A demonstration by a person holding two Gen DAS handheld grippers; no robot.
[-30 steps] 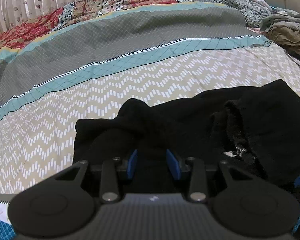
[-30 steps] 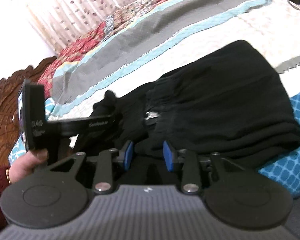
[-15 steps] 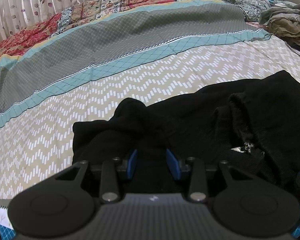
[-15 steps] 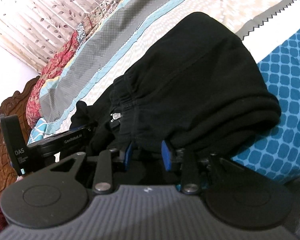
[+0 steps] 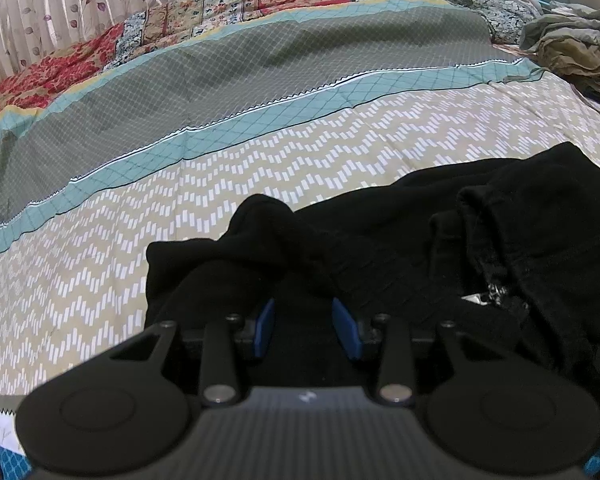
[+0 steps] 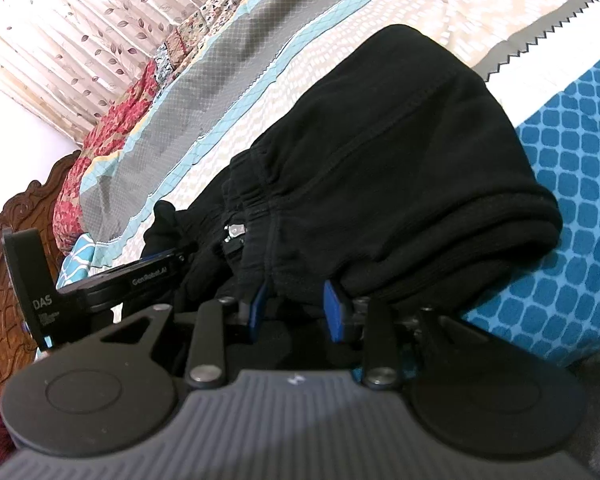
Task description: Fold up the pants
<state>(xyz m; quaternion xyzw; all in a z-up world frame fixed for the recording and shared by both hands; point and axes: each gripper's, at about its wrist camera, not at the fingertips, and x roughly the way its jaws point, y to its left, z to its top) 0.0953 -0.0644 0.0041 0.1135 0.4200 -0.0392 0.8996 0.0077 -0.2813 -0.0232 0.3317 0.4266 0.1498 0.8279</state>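
Black pants are lying bunched on the bed; the left gripper is pinching their near edge between part-closed fingers, the right gripper is clamping folded cloth beside the waistband.

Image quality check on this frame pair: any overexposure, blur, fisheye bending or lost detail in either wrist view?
Left wrist view: evenly lit and sharp, the bedspread stripes bow with the fisheye, and the black pants lose most fold detail. Right wrist view: the wall and curtain at upper left are washed out, the horizon sits tilted, the picture is slightly soft, and the pants' seams and waistband still show.
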